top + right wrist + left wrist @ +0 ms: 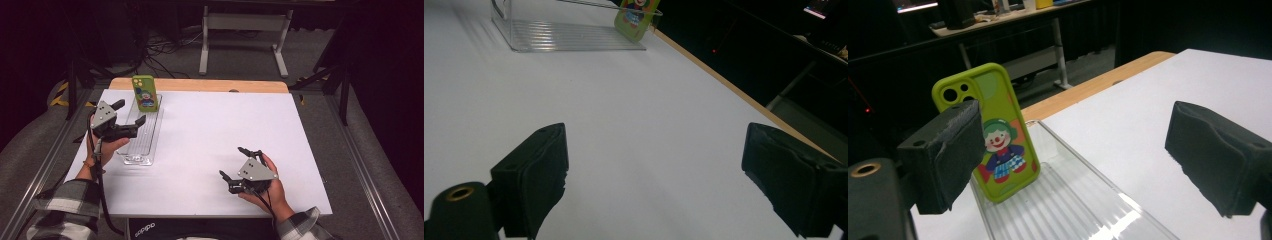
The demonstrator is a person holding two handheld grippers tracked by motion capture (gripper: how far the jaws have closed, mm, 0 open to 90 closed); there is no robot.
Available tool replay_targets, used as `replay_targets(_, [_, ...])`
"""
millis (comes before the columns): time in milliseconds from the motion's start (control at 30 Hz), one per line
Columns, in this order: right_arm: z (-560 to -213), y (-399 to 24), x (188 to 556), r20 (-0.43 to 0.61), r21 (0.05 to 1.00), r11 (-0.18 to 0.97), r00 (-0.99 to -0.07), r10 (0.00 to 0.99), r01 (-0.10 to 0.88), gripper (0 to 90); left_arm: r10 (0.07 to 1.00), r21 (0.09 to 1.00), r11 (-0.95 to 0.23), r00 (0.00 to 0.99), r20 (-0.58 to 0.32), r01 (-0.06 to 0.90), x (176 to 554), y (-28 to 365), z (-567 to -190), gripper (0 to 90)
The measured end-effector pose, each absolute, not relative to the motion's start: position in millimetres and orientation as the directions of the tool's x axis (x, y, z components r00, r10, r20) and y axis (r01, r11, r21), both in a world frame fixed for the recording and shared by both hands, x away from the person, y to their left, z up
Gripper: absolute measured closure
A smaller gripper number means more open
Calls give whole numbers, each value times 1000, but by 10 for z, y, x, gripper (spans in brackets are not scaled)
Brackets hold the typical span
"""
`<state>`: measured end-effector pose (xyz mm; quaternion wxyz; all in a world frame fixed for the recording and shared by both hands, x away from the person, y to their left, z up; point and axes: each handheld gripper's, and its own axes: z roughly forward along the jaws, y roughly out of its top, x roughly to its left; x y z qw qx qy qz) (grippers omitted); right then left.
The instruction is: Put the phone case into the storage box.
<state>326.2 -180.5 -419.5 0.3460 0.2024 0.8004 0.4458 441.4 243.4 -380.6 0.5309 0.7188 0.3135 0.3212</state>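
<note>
Lime green is what stands out: a phone case [145,93] printed with a cartoon clown stands upright, leaning a little, at the far end of a clear ribbed plastic tray [141,135] on the left part of my white table [220,135]. From the high view I see the tray as a long narrow box running away from me, and a strip of bare wood [200,85] along the table's far edge.

My left gripper [127,116] hangs over the tray's left side, its jaws wide apart and holding nothing. Its own view gives me what the overhead one cannot: the case [993,132] up close, with the camera cut-outs at its top corner, the clown's green hair, red nose and blue checked skirt, and the tray's ridged floor [1073,210] catching light. One black pad [955,152] overlaps the case's lower left edge in that view; whether it touches I cannot tell.

My right gripper [235,165] sits low over the near right of the table, well apart from the tray, jaws spread and empty. Its view looks across the bare white surface [624,100] to the tray's [569,35] side wall, with the case [636,17] at its right end.
</note>
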Motion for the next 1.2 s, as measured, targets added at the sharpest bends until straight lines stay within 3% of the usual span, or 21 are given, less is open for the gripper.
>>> replay_targets(1200, [-4168,-1826,3263,-372,860,510,-668,644,14,81,730,961,-275,658,183,37,4000,2190,-3704,57])
